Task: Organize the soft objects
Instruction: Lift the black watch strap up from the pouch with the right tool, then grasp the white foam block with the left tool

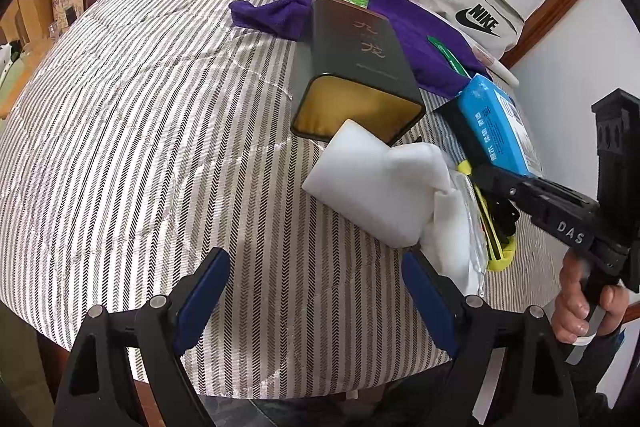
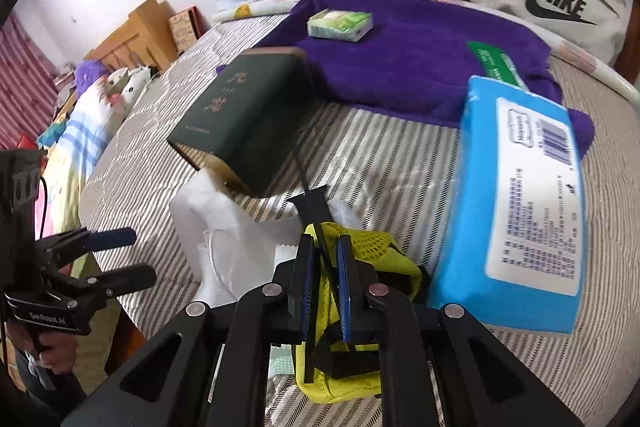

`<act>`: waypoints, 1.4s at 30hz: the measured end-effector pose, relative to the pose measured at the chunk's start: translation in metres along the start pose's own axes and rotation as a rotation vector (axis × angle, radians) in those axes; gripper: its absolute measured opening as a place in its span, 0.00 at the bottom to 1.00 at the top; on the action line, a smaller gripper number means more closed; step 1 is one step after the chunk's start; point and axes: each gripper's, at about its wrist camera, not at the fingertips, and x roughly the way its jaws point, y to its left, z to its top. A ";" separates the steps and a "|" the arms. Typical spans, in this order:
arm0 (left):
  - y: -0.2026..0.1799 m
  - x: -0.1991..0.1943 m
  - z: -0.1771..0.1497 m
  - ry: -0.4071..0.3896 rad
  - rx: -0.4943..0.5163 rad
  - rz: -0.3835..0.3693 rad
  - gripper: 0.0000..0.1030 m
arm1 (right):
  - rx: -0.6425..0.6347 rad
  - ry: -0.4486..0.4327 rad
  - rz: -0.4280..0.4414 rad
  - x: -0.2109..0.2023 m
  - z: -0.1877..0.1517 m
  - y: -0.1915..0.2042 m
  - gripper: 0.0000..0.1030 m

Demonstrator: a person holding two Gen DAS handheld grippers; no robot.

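At the bottom centre of the right view, the right gripper pinches the yellow mesh pouch by its black strap, probably to lift it, while the left gripper waits wide open, empty, below the white sponge.

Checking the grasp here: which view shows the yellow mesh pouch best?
The right wrist view: the yellow mesh pouch fills the centre, pinched by the right tool. The left wrist view shows only a yellow edge beside the white foam.
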 end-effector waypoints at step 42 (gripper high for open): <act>-0.046 0.030 0.013 -0.097 0.387 0.013 0.85 | 0.188 -0.093 0.032 -0.071 -0.115 -0.079 0.03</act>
